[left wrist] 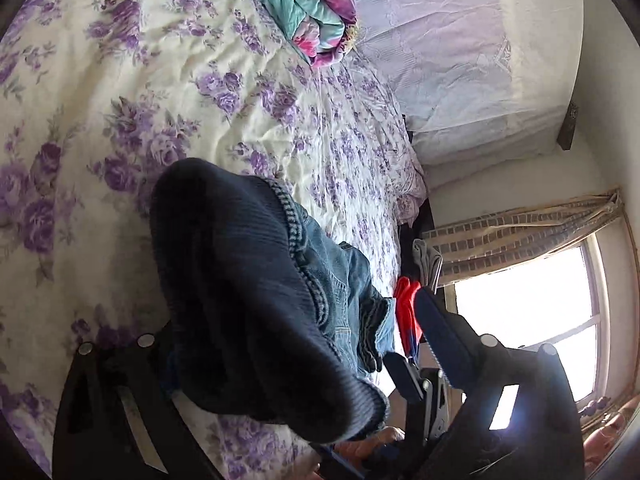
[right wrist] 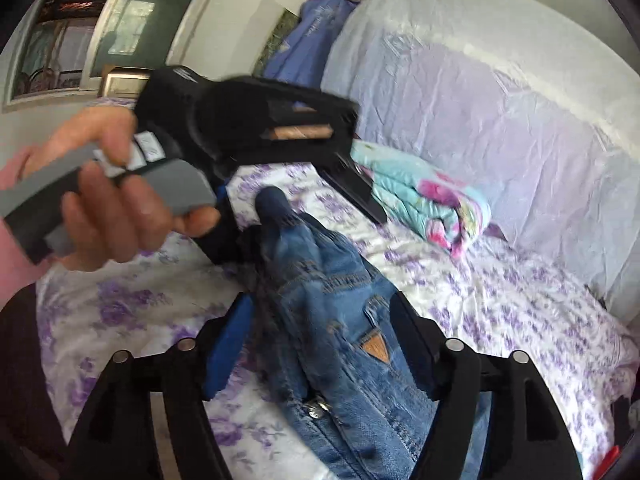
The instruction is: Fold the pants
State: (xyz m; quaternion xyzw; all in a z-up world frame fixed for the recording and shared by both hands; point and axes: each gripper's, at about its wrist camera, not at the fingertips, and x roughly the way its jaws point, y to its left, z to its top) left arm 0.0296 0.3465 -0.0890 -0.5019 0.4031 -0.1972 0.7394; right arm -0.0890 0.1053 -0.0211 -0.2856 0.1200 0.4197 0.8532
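The pants are blue jeans (right wrist: 344,320) with a dark ribbed waistband (left wrist: 248,292), held up above a bed with a purple-flowered sheet (left wrist: 160,112). In the left wrist view the waistband fills the space between my left gripper's fingers (left wrist: 440,336), and the gripper (left wrist: 288,340) looks shut on it. In the right wrist view the jeans, with a brown leather patch (right wrist: 376,346), pass between my right gripper's fingers (right wrist: 230,344), and the gripper (right wrist: 320,344) is closed on them. The left gripper (right wrist: 248,120), in a hand, shows at the jeans' far end.
A rolled teal and pink quilt (left wrist: 308,4) lies at the head of the bed, also in the right wrist view (right wrist: 432,196). A headboard under white cloth (right wrist: 480,100) stands behind it. A window with a curtain (left wrist: 540,288) is beside the bed. Red cloth (left wrist: 406,312) lies off the bed edge.
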